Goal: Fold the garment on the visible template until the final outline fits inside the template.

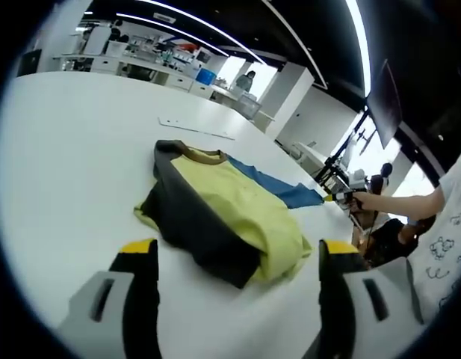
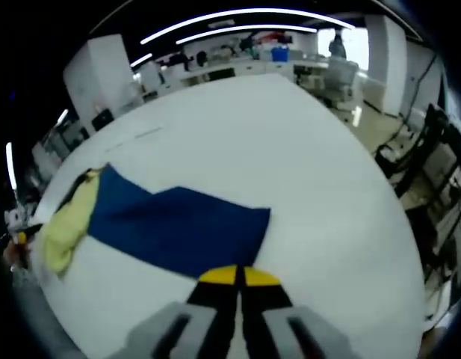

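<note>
Garment on the white table, lying crumpled and part-folded near the middle of it in the left gripper view: yellow-green front panel on top, a dark grey side and sleeve folded along its near edge, a brown collar at the far end, and a blue sleeve stretching out flat to the far right. Over in the right gripper view the same garment runs the other way, the blue part spread wide across the table and the yellow-green part bunched at the left end near the table edge. The right gripper has its yellow-tipped jaws pressed together right at the near edge of the blue cloth; whether any fabric is pinched between them I cannot tell, the tips cover that spot. From the left gripper view that right gripper shows small at the far end of the blue sleeve, held in a person's hand. The left gripper hangs just short of the garment with its jaws spread wide, nothing between them, the dark grey fold lying ahead of the gap. A thin pale strip lies flat on the table beyond the collar. Desks and shelving line the room behind, under long ceiling lights.
</note>
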A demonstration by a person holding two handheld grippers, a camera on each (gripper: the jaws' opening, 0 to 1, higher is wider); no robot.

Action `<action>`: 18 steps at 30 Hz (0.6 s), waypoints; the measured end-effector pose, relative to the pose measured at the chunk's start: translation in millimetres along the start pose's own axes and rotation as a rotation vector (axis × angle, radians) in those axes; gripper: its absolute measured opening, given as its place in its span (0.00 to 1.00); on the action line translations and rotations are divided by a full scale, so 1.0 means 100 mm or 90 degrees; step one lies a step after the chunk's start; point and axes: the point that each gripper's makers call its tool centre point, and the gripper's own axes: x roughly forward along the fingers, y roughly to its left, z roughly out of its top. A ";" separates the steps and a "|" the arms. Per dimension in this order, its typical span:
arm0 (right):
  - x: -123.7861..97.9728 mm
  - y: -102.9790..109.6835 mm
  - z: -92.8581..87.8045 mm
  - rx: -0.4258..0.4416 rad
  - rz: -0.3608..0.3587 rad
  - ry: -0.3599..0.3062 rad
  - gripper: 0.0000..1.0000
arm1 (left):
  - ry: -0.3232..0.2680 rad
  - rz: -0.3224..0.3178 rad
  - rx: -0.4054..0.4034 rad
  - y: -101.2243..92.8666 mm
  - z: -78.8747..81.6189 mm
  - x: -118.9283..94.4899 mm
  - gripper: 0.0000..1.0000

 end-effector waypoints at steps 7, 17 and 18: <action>-0.04 -0.02 -0.12 0.009 -0.003 0.006 0.00 | -0.005 -0.002 -0.003 -0.01 -0.04 -0.04 0.85; -0.06 -0.02 -0.10 -0.009 -0.019 -0.016 0.00 | -0.002 0.008 -0.004 0.04 -0.08 -0.11 0.85; -0.06 -0.04 -0.08 -0.010 -0.016 -0.022 0.05 | -0.002 0.008 -0.005 0.04 -0.08 -0.11 0.85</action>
